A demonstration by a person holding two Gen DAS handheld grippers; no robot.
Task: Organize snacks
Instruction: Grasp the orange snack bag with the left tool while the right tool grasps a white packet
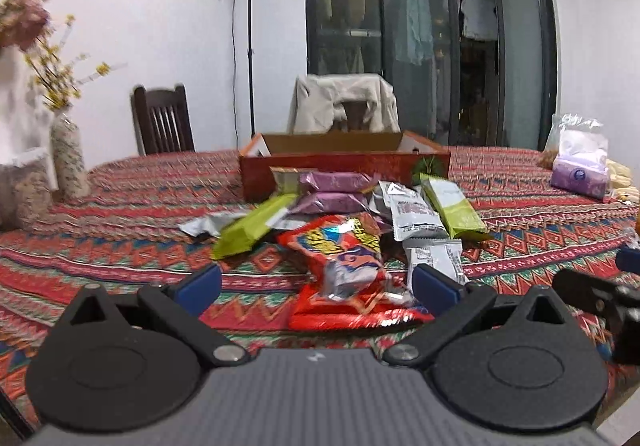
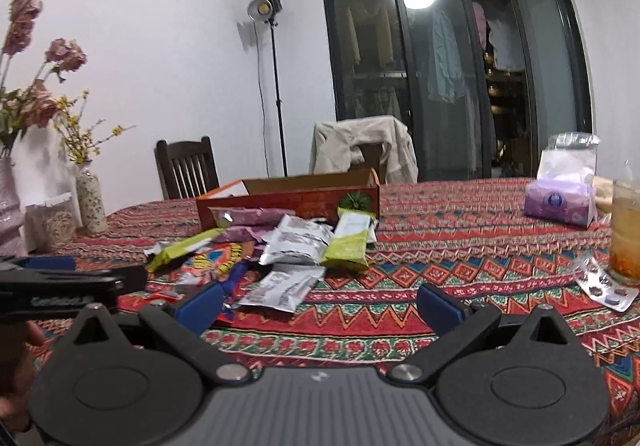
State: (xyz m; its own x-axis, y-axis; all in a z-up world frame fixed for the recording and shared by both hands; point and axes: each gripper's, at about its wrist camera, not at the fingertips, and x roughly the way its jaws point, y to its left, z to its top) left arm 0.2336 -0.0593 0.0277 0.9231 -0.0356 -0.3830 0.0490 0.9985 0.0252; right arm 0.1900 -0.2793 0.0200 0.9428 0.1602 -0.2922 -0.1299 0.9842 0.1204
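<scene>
i see left gripper [image 1: 316, 286] spread over red snack bag [image 1: 340, 258]; right gripper [image 2: 318, 304] spread, empty, beside white packet [image 2: 284, 286]; box [image 1: 344, 162] behind pile.

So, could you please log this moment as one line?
left gripper: open, over red snack pack | right gripper: open, empty | snack pile loose before cardboard box

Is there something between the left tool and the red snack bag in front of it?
No, nothing visible. The left tool is open, and the red snack bag lies directly between its fingers on the tablecloth. The cardboard box stands further back, behind the snack pile.
</scene>
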